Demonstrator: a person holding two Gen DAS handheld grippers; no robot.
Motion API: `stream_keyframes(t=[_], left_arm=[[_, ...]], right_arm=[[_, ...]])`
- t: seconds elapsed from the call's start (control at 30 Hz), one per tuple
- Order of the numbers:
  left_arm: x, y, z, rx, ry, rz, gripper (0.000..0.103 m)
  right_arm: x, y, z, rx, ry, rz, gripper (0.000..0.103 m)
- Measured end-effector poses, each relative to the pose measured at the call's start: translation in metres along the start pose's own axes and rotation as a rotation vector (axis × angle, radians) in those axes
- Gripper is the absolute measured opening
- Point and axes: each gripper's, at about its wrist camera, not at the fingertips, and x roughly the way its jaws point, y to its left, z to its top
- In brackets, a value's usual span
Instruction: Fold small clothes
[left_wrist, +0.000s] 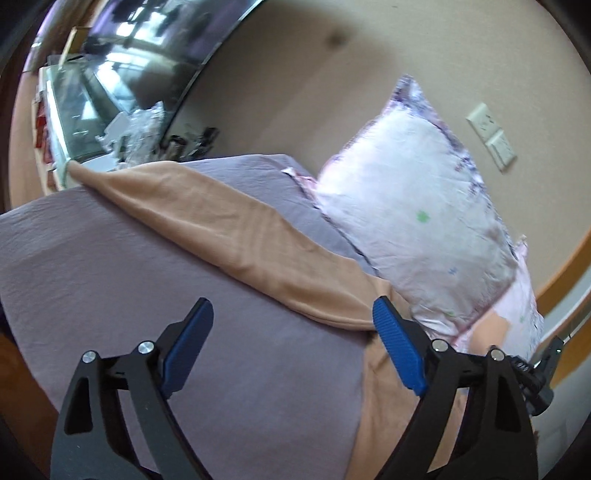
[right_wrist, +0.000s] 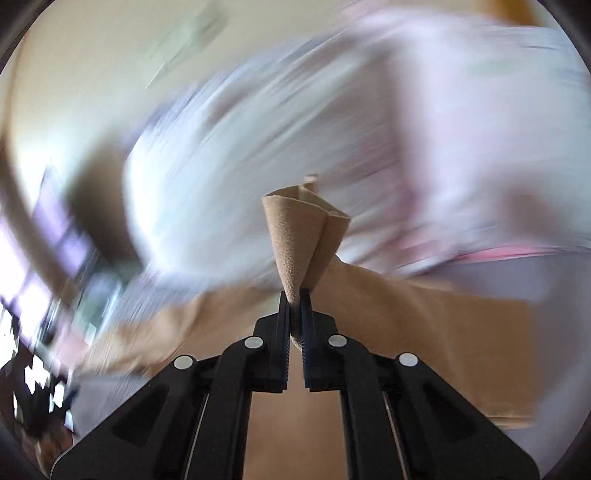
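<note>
Tan tights (left_wrist: 236, 229), probably, are draping limp and light across the bed (left_wrist: 110, 280); right gripper (right_wrist: 294, 295) is pinching one bunched end, left gripper (left_wrist: 291, 317) is hanging open.

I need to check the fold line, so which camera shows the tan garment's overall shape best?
Left wrist: the tan garment lies stretched across the purple sheet, sharp. Right wrist shows only a pinched bunch in the right gripper, background blurred.

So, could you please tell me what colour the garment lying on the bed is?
The garment is plain tan-beige, clearest in the left wrist view.
</note>
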Motion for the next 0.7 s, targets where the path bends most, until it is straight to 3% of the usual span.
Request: stream_keyframes(t=[0.03, 0.1, 0.13, 0.17, 0.2, 0.27, 0.37, 0.47, 0.7], left_arm=[[0.0, 0.004, 0.003, -0.005, -0.001, 0.009, 0.088], [0.001, 0.013, 0.011, -0.032, -0.003, 0.036, 0.089], [0.001, 0.019, 0.017, -0.046, -0.004, 0.045, 0.09], [0.002, 0.022, 0.02, -0.055, -0.005, 0.051, 0.092], [0.004, 0.026, 0.025, -0.067, -0.004, 0.06, 0.092], [0.009, 0.033, 0.034, -0.086, 0.005, 0.078, 0.092], [0.024, 0.044, 0.046, -0.134, 0.042, 0.1, 0.09], [0.037, 0.058, 0.052, -0.215, 0.09, 0.127, 0.081], [0.043, 0.078, 0.069, -0.363, 0.089, 0.152, 0.075]], right_arm=[[0.037, 0.029, -0.01, -0.055, 0.125, 0.049, 0.007], [0.061, 0.053, -0.025, -0.091, 0.237, 0.088, 0.011], [0.061, 0.057, -0.028, -0.096, 0.24, 0.095, 0.014], [0.056, 0.058, -0.028, -0.092, 0.217, 0.109, 0.031], [0.051, 0.056, -0.027, -0.086, 0.192, 0.112, 0.056], [0.029, 0.043, -0.025, -0.06, 0.11, 0.102, 0.075], [-0.001, 0.03, -0.028, -0.019, 0.07, 0.105, 0.075], [-0.023, 0.015, -0.037, 0.032, 0.051, 0.115, 0.078], [-0.038, 0.007, -0.04, 0.065, 0.036, 0.172, 0.079]])
